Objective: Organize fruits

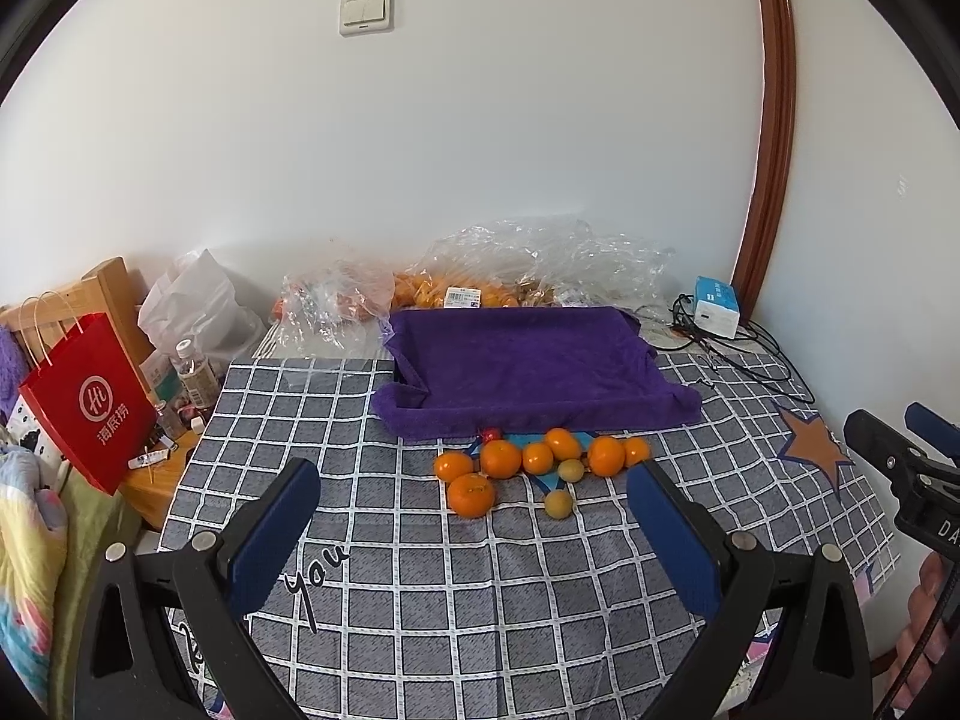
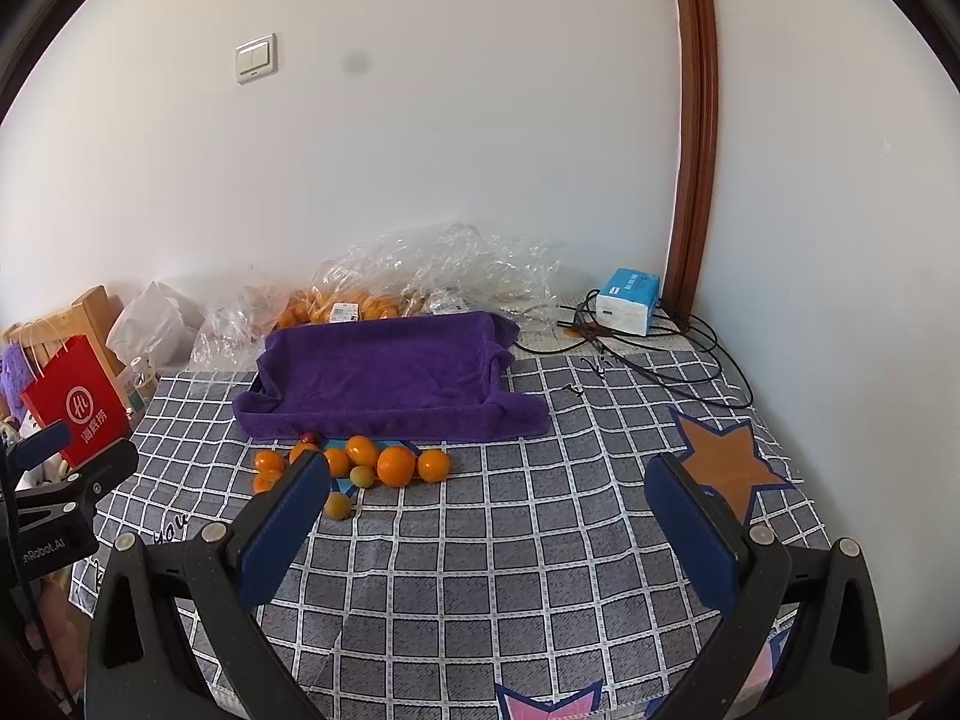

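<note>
We hold the left claw [image 1: 474, 531] and the right claw [image 2: 489, 516] wide and empty above the desk [image 1: 420, 600], probably to choose a first fruit. The round, smooth tangerines [image 1: 501, 459] lie in a loose cluster on the checked cloth, just before the purple towel-lined tray [image 1: 528, 366], with two small yellowish fruits [image 1: 558, 504] among them. The soft tray seems ready to receive them.
</note>
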Available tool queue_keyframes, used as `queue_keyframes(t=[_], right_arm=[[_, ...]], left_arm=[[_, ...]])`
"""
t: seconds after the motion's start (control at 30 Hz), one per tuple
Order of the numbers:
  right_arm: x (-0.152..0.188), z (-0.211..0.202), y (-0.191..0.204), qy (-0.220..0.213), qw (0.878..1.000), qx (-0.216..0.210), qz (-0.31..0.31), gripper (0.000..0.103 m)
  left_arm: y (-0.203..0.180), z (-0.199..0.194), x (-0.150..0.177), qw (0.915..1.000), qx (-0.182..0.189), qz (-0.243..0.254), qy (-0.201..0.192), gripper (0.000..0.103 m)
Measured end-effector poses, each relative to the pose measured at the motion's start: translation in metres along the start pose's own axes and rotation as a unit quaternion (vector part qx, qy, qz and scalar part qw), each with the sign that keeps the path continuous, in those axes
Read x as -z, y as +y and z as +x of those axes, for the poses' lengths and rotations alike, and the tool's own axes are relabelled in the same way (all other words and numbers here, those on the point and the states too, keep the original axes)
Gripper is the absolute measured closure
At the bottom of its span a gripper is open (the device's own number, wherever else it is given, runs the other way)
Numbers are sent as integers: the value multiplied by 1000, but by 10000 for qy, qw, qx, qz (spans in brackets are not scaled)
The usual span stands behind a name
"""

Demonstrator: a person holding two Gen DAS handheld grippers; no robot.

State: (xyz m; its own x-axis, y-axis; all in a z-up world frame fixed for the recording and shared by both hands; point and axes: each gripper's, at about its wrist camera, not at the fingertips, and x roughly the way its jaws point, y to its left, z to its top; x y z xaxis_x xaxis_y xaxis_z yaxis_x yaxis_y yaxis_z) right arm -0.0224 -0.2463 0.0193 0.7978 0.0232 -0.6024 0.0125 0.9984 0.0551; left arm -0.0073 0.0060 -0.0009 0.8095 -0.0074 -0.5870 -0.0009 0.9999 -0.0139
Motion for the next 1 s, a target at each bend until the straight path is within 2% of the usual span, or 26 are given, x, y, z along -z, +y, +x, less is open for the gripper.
queue_keyframes(t=[0.33, 0.53, 0.83, 1.0], right_arm=[[1, 2, 3, -20, 10000, 8, -4, 0], [3, 9, 7, -13, 9999, -126, 6, 0], [9, 38, 8, 141, 9996, -244, 66, 0], [19, 62, 8, 206, 9997, -120, -54, 2]], left_arm=[[3, 3, 1, 10000, 31, 11, -12, 0], [6, 9, 2, 10000, 22, 26, -17, 0], [13, 32, 8, 9999, 92, -35, 78, 0], [15, 51, 15, 9999, 53, -39, 112, 0]])
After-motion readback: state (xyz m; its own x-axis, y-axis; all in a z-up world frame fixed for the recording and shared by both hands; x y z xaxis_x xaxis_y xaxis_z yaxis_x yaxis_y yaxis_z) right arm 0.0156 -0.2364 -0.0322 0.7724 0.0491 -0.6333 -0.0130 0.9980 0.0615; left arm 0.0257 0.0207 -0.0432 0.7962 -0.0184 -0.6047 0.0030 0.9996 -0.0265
